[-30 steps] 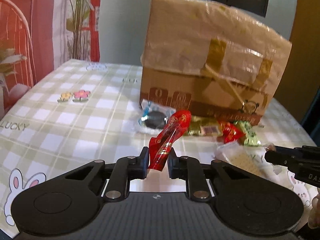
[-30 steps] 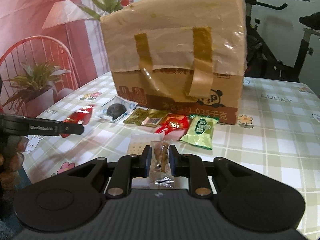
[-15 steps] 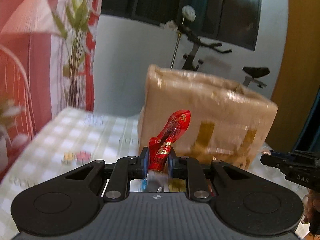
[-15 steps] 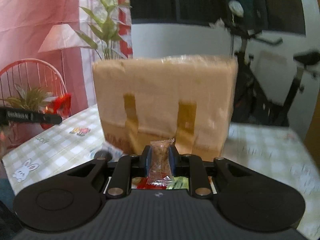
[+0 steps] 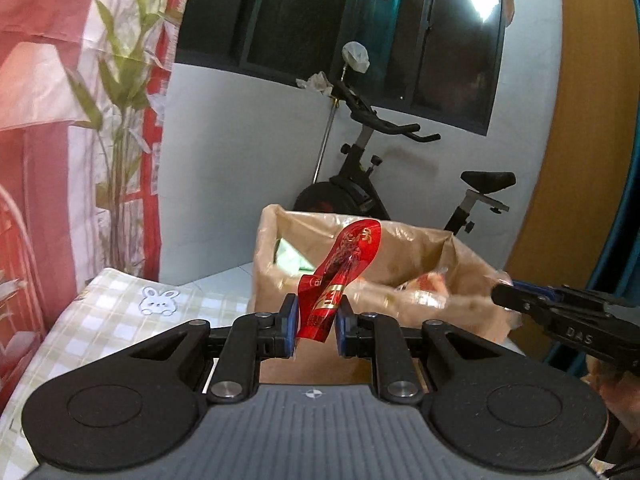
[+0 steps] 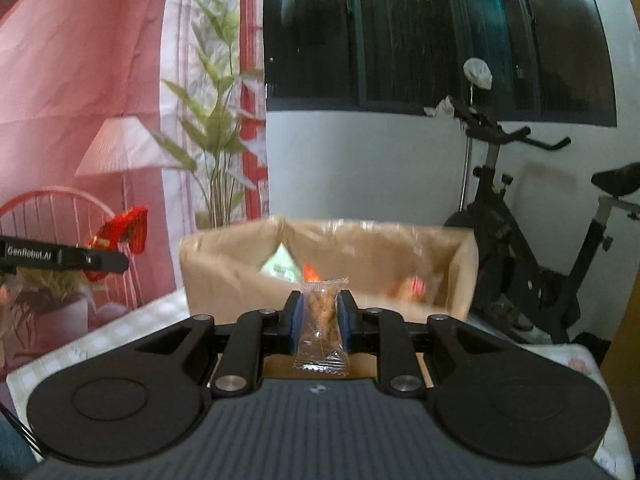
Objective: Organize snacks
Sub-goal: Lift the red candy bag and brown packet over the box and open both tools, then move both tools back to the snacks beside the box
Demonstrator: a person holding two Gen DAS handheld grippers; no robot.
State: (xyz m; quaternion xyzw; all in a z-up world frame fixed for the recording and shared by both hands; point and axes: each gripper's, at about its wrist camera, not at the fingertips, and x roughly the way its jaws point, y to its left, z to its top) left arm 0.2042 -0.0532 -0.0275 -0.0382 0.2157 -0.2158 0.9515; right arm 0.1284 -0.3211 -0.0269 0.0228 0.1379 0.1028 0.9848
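My left gripper (image 5: 315, 322) is shut on a red foil snack packet (image 5: 340, 276) and holds it up in front of the open top of the brown cardboard box (image 5: 472, 312). My right gripper (image 6: 320, 316) is shut on a clear packet of brown snacks (image 6: 320, 320), also raised level with the box's (image 6: 224, 276) open top. Inside the box I see a green packet (image 6: 280, 264) and orange-red packets (image 6: 408, 286). The left gripper with the red packet (image 6: 120, 232) shows at the left of the right wrist view; the right gripper (image 5: 520, 300) shows at the right of the left wrist view.
The box stands on a checked tablecloth (image 5: 120, 312) with rabbit prints. An exercise bike (image 5: 380, 184) stands behind the table, against a grey wall. A pink curtain and a tall plant (image 6: 216, 152) are at the left.
Both grippers have risen from table level to the height of the box's open top, each carrying its packet. The snacks lying on the table have dropped out of view.
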